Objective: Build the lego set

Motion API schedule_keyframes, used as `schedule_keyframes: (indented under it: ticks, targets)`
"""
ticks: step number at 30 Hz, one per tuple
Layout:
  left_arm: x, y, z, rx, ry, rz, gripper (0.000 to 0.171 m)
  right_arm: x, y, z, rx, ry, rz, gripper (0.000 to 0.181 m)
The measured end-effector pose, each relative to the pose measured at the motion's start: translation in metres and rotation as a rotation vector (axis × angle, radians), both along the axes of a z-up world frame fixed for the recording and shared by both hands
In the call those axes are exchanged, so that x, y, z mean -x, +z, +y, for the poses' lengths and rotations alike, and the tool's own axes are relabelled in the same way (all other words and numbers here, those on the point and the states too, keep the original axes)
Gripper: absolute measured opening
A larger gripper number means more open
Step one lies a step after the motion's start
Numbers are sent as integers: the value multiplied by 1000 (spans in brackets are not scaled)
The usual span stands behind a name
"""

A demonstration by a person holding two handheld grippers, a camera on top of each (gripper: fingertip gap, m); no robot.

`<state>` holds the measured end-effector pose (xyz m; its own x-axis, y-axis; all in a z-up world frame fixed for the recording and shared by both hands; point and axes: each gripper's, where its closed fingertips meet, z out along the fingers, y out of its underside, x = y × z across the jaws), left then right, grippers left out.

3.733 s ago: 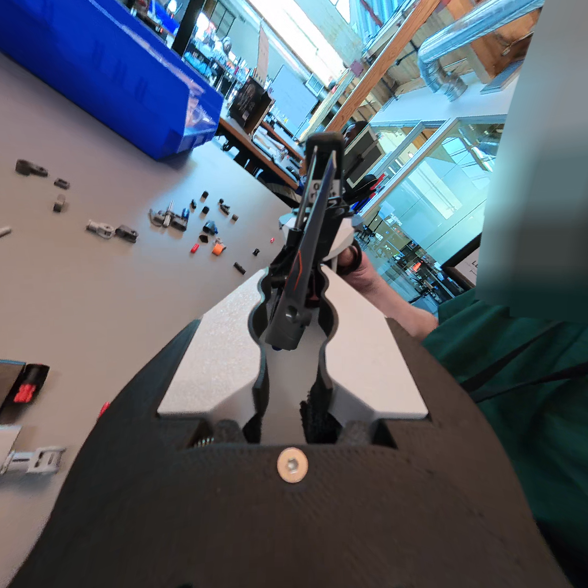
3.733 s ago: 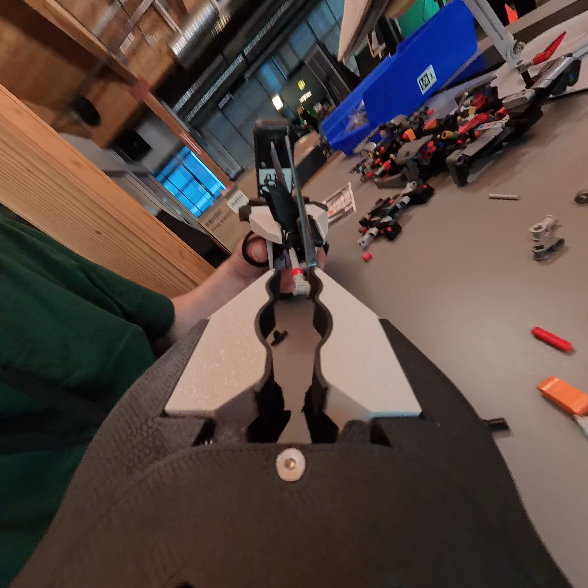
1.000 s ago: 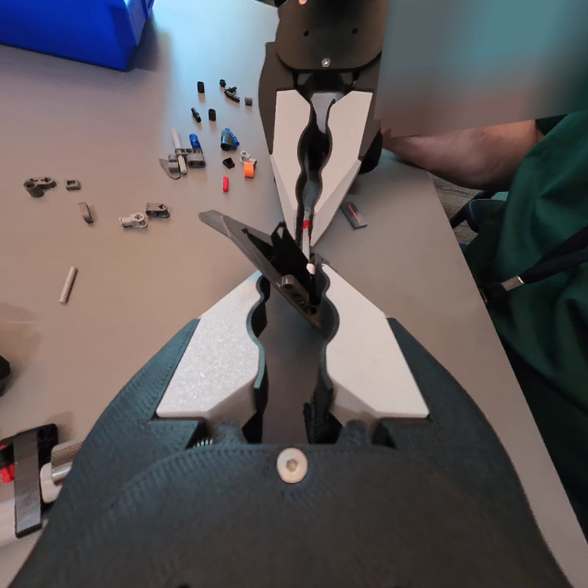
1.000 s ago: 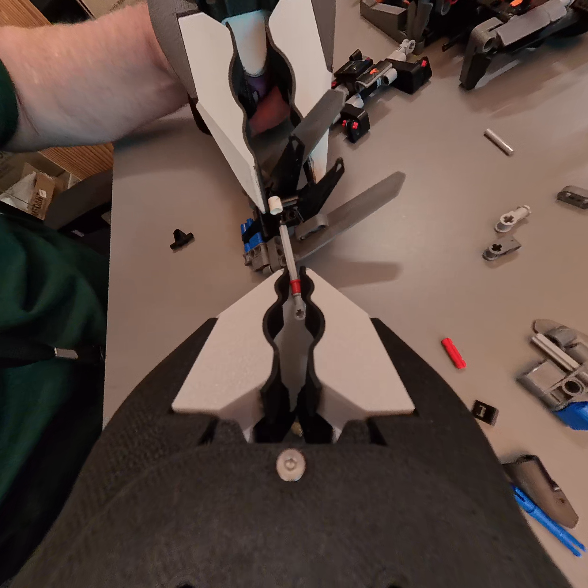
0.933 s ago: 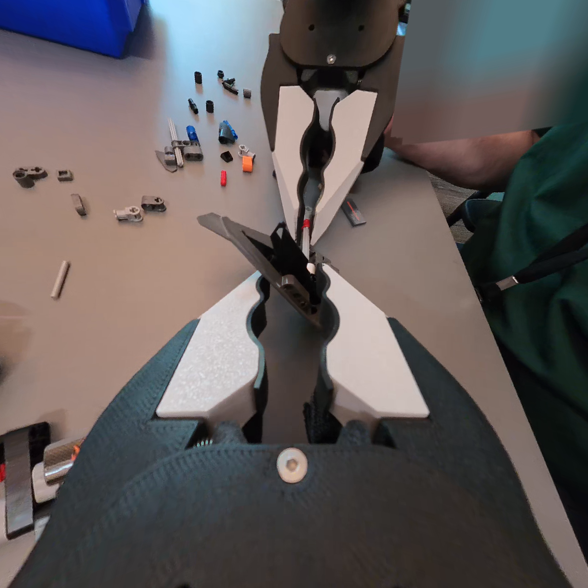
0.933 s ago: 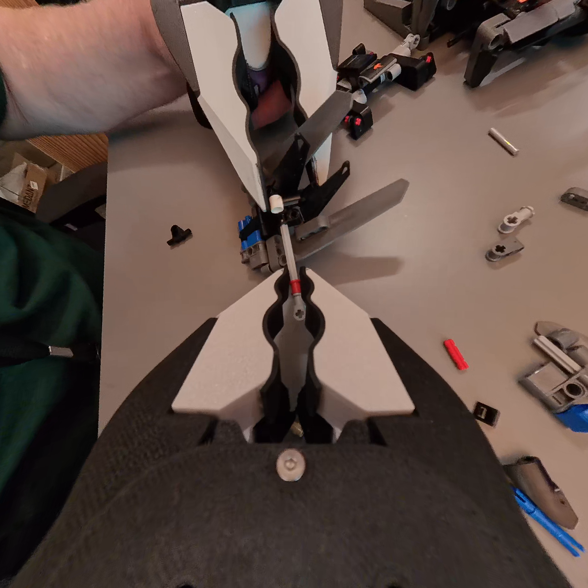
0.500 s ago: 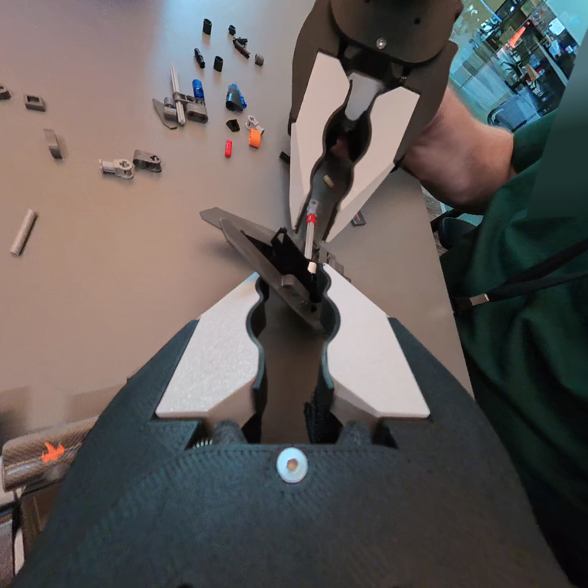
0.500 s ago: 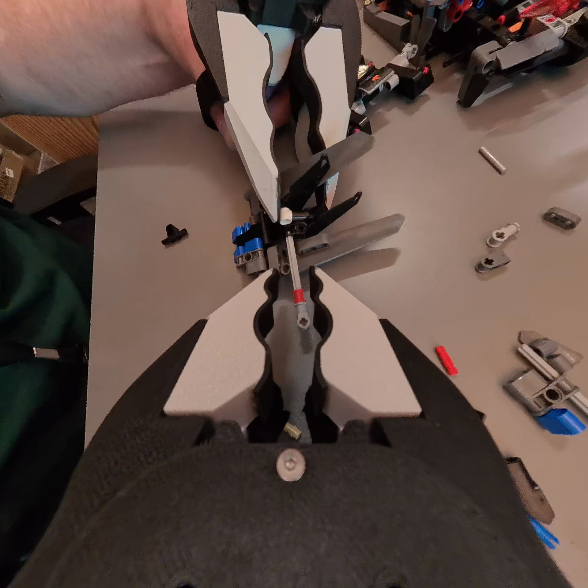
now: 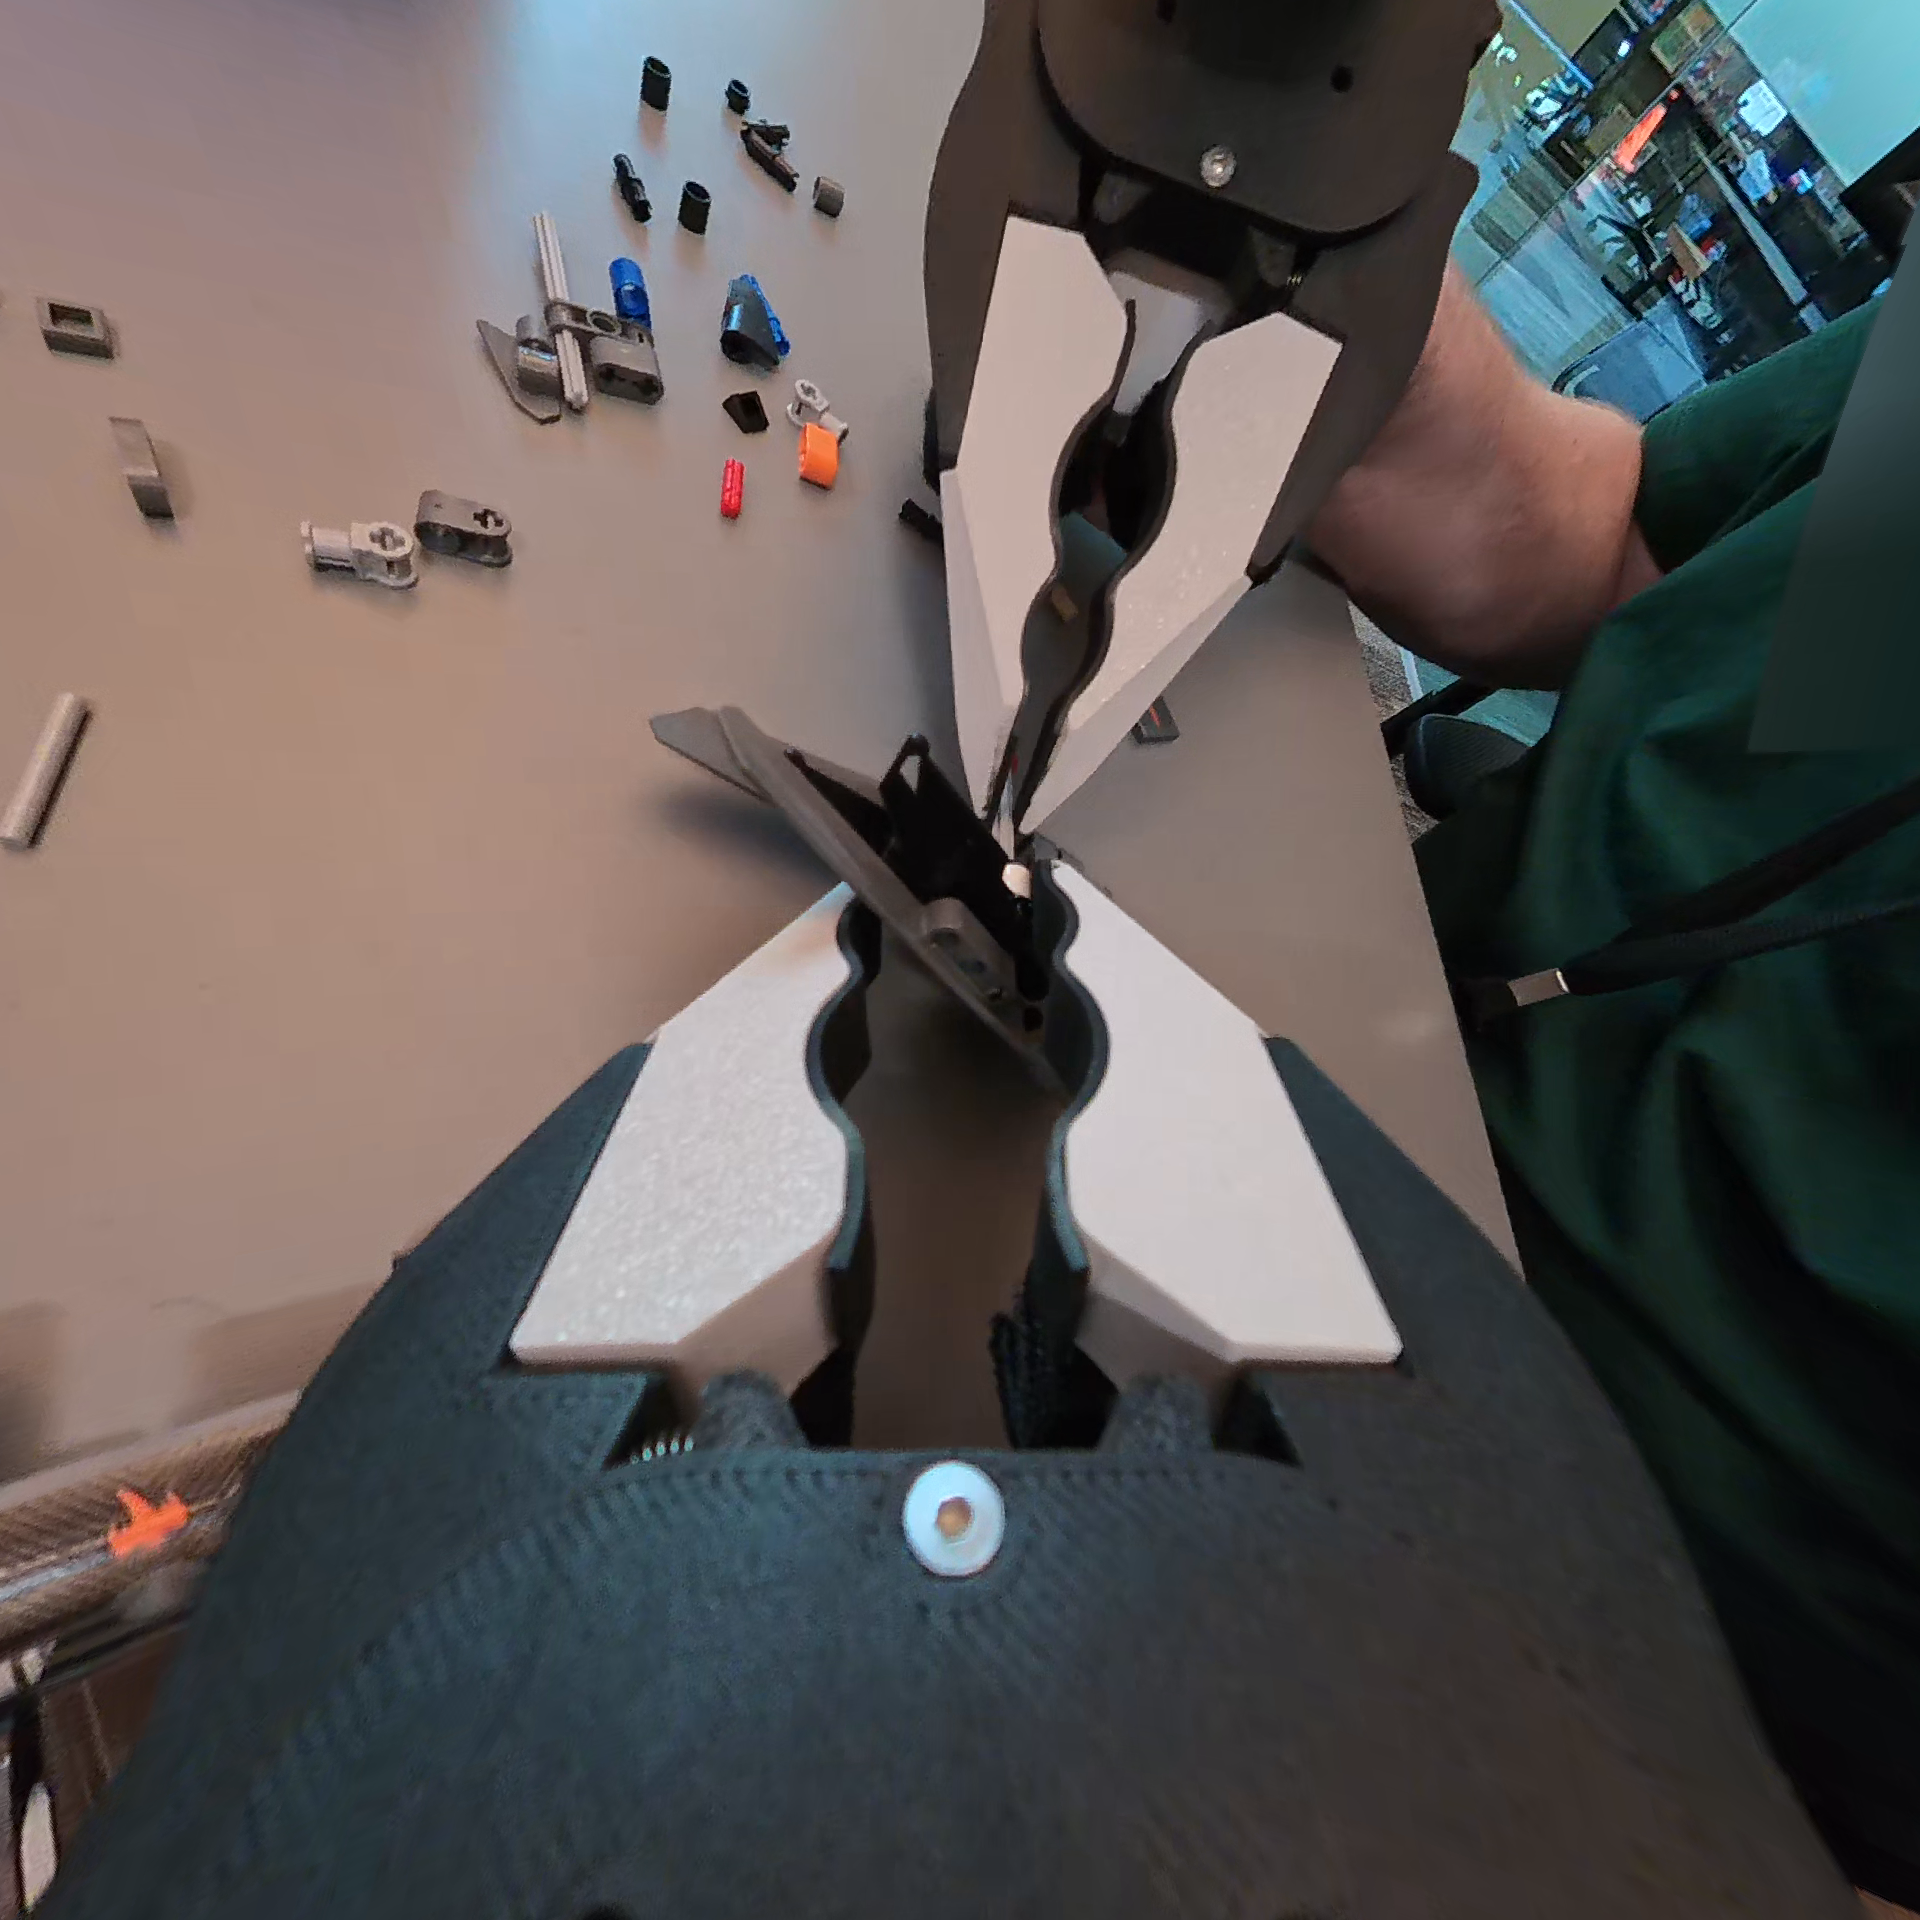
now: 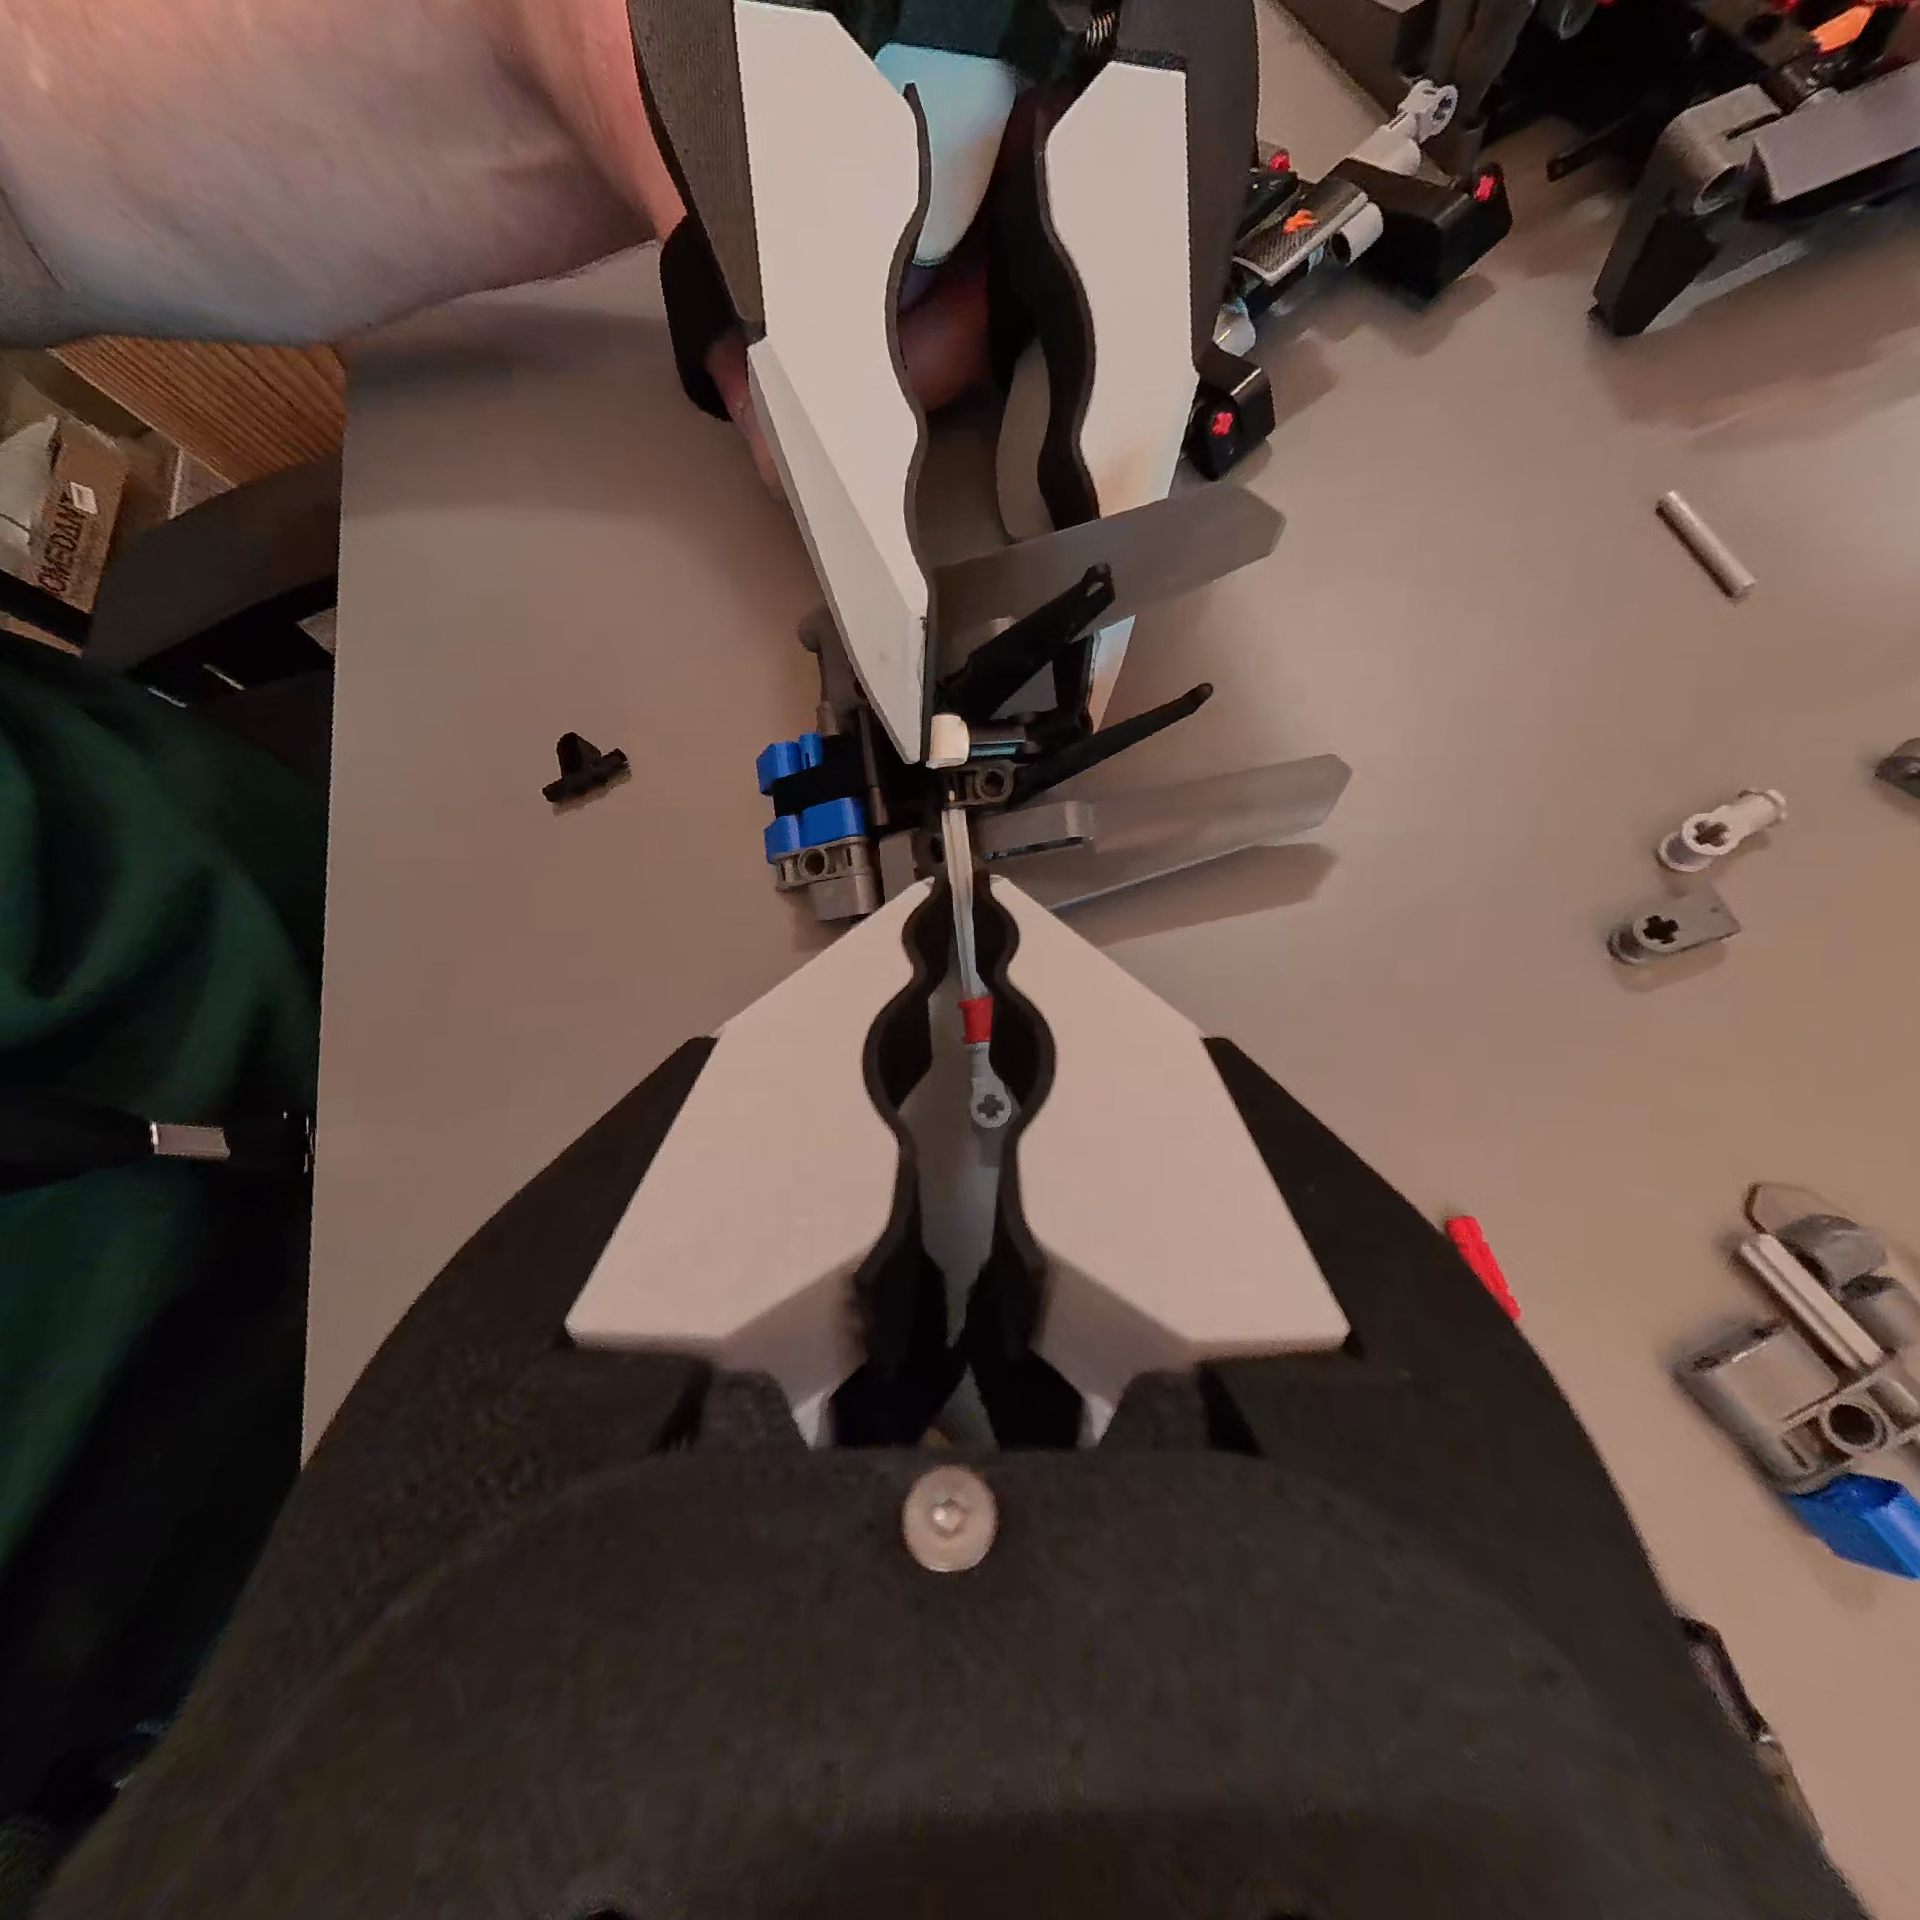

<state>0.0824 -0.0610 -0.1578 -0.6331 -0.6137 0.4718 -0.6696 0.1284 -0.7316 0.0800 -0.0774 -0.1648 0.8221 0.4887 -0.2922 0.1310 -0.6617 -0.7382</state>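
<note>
My left gripper (image 9: pixel 948 896) is shut on a lego assembly (image 9: pixel 831 800) of grey wing panels and black beams, held just above the grey table. In the right wrist view the assembly (image 10: pixel 1174 821) also shows blue pins (image 10: pixel 805 821) and a white bush (image 10: pixel 945 743), with the left gripper (image 10: pixel 1013 707) coming from the top. My right gripper (image 10: pixel 961 885) is shut on a thin grey axle (image 10: pixel 964 925) that points into the assembly. A red bush (image 10: pixel 974 1020) on the axle sits between the fingers. The right gripper (image 9: pixel 1013 816) meets the assembly tip to tip.
Loose parts lie left of the grippers: a red pin (image 9: pixel 732 486), an orange piece (image 9: pixel 819 454), grey connectors (image 9: pixel 358 545), a grey axle (image 9: pixel 42 769). A black pin (image 10: pixel 582 774), a red pin (image 10: pixel 1486 1262), a grey-blue sub-assembly (image 10: pixel 1829 1382) and larger builds (image 10: pixel 1766 156) lie around. The table edge (image 10: pixel 322 935) is near. Only a small space, under 4 cm, lies between the two pairs of fingers. Between my right fingertips and the red pin (image 9: pixel 732 486) there is roughly 10 cm.
Both grippers came down from mid-air to the table. The right gripper opened briefly, slid forward along the axle and closed again; the red bush now sits deeper between its fingers.
</note>
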Motion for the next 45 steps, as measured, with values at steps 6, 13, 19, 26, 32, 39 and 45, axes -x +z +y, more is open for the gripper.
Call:
schedule_keyframes:
  ticks: [6,13,19,26,32,39,45]
  targets:
    - [0,1,1,7,3,2,26,-2,5,0,-65,-25,12,0]
    - [-1,2,1,20,9,3,26,-3,12,0,-111,-44,42,0]
    - [-2,-1,1,-13,16,-8,29,-2,5,-2,-71,-34,30,0]
    - [-2,4,10,-82,100,-100,56,-1,11,-5,-99,-19,52,11]
    - [7,21,21,-176,271,-203,57,-7,8,-15,-81,8,10,17]
    - [7,8,17,-291,401,-170,46,6,-4,-18,-33,71,-16,5]
    - [3,2,13,-223,442,-123,43,8,1,-18,-77,68,-37,4]
